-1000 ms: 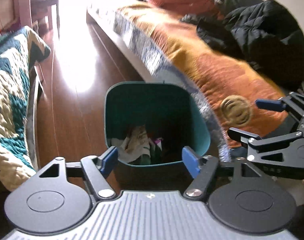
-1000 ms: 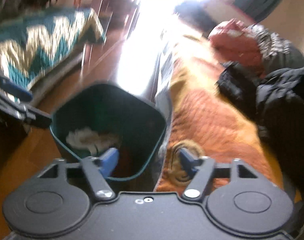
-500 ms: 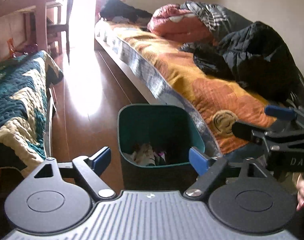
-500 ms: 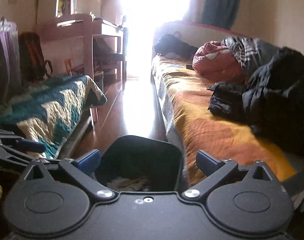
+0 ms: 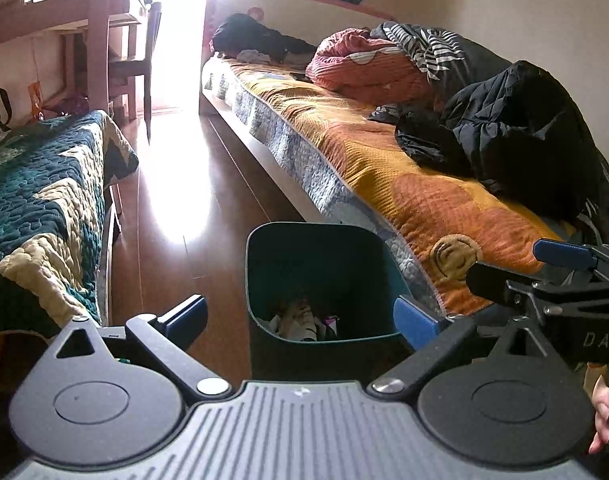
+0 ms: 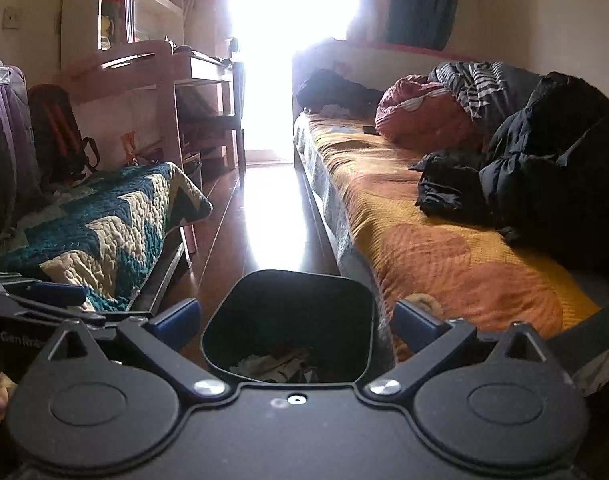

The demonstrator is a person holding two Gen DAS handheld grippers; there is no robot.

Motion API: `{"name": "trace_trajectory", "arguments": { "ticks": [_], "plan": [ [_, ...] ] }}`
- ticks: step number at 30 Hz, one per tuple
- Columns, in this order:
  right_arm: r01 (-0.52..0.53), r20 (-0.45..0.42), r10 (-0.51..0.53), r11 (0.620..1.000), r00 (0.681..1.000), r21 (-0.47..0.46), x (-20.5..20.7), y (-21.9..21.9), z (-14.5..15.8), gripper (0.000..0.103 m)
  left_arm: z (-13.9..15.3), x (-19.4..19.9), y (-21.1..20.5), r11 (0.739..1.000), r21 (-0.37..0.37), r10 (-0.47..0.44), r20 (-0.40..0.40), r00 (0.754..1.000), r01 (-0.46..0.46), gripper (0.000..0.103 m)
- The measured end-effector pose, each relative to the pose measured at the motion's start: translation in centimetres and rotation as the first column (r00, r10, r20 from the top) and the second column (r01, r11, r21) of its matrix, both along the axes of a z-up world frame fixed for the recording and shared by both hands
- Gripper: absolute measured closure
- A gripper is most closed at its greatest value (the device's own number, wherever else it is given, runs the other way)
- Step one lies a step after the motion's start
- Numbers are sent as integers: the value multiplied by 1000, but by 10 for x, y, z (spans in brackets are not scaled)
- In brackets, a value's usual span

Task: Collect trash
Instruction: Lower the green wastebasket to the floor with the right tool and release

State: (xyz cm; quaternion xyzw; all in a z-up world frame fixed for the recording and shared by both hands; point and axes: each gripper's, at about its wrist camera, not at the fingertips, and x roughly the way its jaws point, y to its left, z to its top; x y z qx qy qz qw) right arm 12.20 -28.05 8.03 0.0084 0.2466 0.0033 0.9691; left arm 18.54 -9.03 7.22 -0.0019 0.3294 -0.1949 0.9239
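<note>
A dark green trash bin (image 5: pixel 320 264) stands on the wooden floor beside the bed, with crumpled paper and wrappers (image 5: pixel 300 320) in its bottom. It also shows in the right wrist view (image 6: pixel 288 308) with the trash (image 6: pixel 276 364). My left gripper (image 5: pixel 300 316) is open and empty, held above the bin's near rim. My right gripper (image 6: pixel 296 320) is open and empty, also above the near rim. The right gripper shows at the right edge of the left wrist view (image 5: pixel 544 276).
A bed with an orange cover (image 5: pixel 384 160) and dark jackets (image 5: pixel 516 128) runs along the right. A bed with a teal zigzag quilt (image 5: pixel 36 208) is on the left. A desk and chair (image 6: pixel 200 96) stand further back. Wooden floor (image 5: pixel 172 208) lies between.
Both grippers have pulled up and back from the bin and tilted up, so more of the room shows. Both stay open and empty.
</note>
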Motion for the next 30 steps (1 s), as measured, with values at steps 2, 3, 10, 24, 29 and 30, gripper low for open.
{"name": "trace_trajectory", "arguments": {
  "ticks": [2, 3, 10, 24, 29, 30],
  "plan": [
    [4, -3, -4, 1000, 1000, 6, 1, 0, 0, 1, -1, 0, 0, 1000, 2, 7, -8, 1000, -7, 3],
    [5, -4, -5, 1000, 1000, 7, 1, 0, 0, 1, -2, 0, 1, 1000, 2, 9, -12, 1000, -9, 3],
    [3, -2, -3, 1000, 1000, 7, 0, 1, 0, 1, -5, -1, 4, 1000, 2, 28, -7, 1000, -28, 3],
    [-1, -14, 1, 1000, 1000, 1, 2, 2, 0, 1, 1, -4, 13, 999, -32, 44, 5, 999, -44, 3],
    [0, -18, 0, 1000, 1000, 3, 1, 3, 0, 1, 1, -5, 15, 998, -32, 45, 7, 999, -45, 3],
    [0, -18, 0, 1000, 1000, 3, 1, 3, 0, 1, 1, -5, 15, 998, -34, 46, 7, 999, -45, 3]
  ]
}}
